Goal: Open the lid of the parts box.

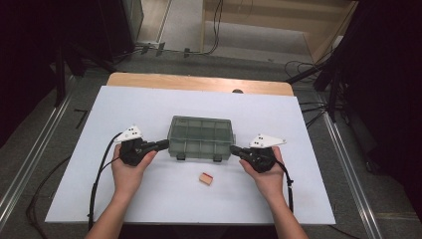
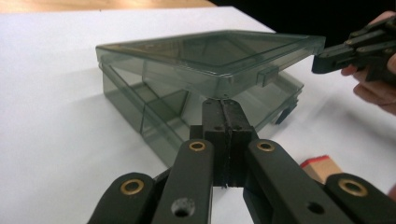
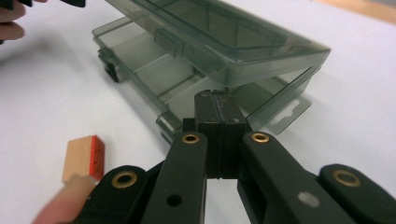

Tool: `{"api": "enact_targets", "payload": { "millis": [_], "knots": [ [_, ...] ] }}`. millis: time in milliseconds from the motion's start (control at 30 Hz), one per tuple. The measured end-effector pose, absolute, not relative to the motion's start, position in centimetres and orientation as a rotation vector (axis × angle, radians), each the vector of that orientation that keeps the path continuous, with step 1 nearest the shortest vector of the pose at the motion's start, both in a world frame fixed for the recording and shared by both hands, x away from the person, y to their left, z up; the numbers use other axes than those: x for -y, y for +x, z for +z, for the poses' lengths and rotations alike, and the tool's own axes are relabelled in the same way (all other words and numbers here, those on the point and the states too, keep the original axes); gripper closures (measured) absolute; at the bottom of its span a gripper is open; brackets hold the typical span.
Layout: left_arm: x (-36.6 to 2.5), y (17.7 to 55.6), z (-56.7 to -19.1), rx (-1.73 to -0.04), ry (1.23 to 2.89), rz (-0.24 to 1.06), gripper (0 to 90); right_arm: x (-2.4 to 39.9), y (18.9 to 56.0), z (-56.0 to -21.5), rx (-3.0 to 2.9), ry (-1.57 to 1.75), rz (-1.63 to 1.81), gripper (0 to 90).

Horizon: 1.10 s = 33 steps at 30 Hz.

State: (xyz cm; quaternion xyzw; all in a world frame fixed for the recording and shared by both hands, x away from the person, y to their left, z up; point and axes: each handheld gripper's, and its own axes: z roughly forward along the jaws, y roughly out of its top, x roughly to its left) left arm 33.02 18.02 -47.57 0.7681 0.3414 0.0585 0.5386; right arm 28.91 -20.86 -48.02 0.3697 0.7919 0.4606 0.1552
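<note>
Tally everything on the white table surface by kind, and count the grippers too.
Clear grey compartment box, lid partly raised: 1
Small wooden block with a red face: 1
Grippers, both shut: 2, left gripper and right gripper
Total: 4

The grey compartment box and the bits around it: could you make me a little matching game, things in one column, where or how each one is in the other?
Things:
1. grey compartment box
2. box lid
3. small wooden block
4. left gripper

Descriptions:
A. lies on the white sheet, nearer the person than the box, with one red face
B. raised a little at the front
C. jaws shut, tip at the box's left end
D. middle of the table, see-through, divided inside

Pairs: 1-D, 2-B, 3-A, 4-C
</note>
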Motion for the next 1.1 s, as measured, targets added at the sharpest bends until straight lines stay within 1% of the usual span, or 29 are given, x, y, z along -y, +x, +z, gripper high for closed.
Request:
{"api": "enact_targets", "payload": {
  "millis": [233,400,933,1100],
  "knots": [
    [-17.7,33.4,-46.7,-0.799,1.802,0.18,90.0,20.3,29.3,-47.1,-2.21,1.066,1.36,88.4],
    [-17.1,33.8,-46.4,-0.764,1.802,0.185,90.0,20.4,30.0,-46.5,-2.195,1.088,1.372,88.4],
    [-15.8,35.8,-44.1,-0.776,1.753,0.271,90.0,19.6,32.3,-44.4,-2.127,1.099,1.397,88.4],
    [-15.3,36.5,-43.9,-0.776,1.745,0.273,90.0,19.4,32.9,-43.9,-2.114,1.09,1.396,88.5]
  ]
}}
